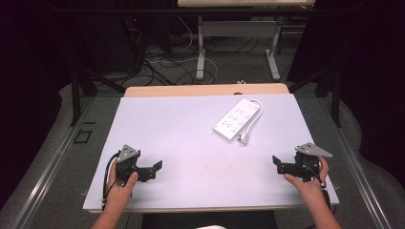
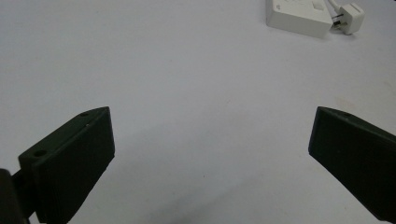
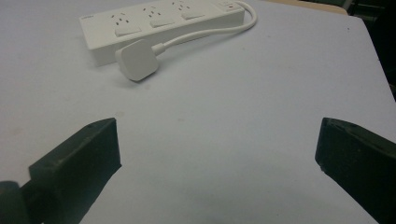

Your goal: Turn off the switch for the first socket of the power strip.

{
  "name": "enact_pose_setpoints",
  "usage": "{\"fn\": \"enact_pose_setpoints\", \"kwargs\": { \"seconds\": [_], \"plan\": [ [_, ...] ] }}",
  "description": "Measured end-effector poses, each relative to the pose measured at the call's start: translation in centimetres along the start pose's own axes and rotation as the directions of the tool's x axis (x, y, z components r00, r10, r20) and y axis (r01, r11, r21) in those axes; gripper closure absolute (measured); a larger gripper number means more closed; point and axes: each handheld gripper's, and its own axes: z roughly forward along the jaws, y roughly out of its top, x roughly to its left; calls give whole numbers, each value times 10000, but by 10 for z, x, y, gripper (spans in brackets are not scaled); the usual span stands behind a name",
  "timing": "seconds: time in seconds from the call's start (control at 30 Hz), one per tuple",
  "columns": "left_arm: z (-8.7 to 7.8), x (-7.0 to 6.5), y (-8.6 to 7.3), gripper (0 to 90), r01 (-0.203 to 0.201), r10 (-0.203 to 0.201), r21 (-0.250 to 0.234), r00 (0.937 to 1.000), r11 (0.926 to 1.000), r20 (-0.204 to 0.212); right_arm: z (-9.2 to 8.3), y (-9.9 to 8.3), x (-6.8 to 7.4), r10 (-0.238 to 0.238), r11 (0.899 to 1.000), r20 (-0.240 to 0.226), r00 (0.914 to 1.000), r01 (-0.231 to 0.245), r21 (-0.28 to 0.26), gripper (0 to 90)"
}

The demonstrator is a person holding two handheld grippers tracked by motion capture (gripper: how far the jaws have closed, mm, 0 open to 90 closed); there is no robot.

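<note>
**Both grippers parked wide, power strip waiting up the table**

Starting from my end: my left gripper (image 1: 155, 168) sits low left in the high view, my right gripper (image 1: 278, 163) low right, both resting near the front edge of the table (image 1: 157, 119). Jaws on each stand spread wide with nothing between them, so I'm holding nothing at all right now. Looking along my right gripper (image 3: 217, 144), there's just bare tabletop between the two black jaws, same story on the left one (image 2: 210, 140).

Further out, the power strip (image 1: 234, 119) lies flat in the upper right part of the high view, well apart from both grippers, nearer my right one. In the right gripper view it's at the upper left (image 3: 163, 21), with its plug (image 3: 137, 59) lying just in front of it, close against the long side.

How I reckon it'll handle: rigid plastic body, probably light-ish, smooth and a bit slippery, so I'd pinch it across the narrow width near the middle rather than by an end. The cable (image 3: 205, 31) is short and springy, loops round from one end back to the plug, and would likely drag the plug along.

Looks: all white, long flat block, a row of sockets with a switch beside each, chunky white plug.
</note>
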Motion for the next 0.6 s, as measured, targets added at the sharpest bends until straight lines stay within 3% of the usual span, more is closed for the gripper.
{"fn": "enact_pose_setpoints", "kwargs": {
  "seconds": [0.2,0.23,0.37,0.6],
  "plan": [
    [0,-1,0,3,21,-21,8,10000,10000,27,0,-1,2,-68,9999,12,10000,69,-147,4],
    [1,-1,0,3,52,-52,-21,10000,10000,11,1,-2,4,-97,9999,-22,10000,97,49,12],
    [0,-1,-1,3,83,-83,14,10000,10000,9,4,-1,7,-579,9983,31,9983,579,82,32],
    [-1,-1,-1,3,77,-77,41,10000,10000,35,4,1,14,-940,9956,-6,9956,940,44,65]
  ]
}}
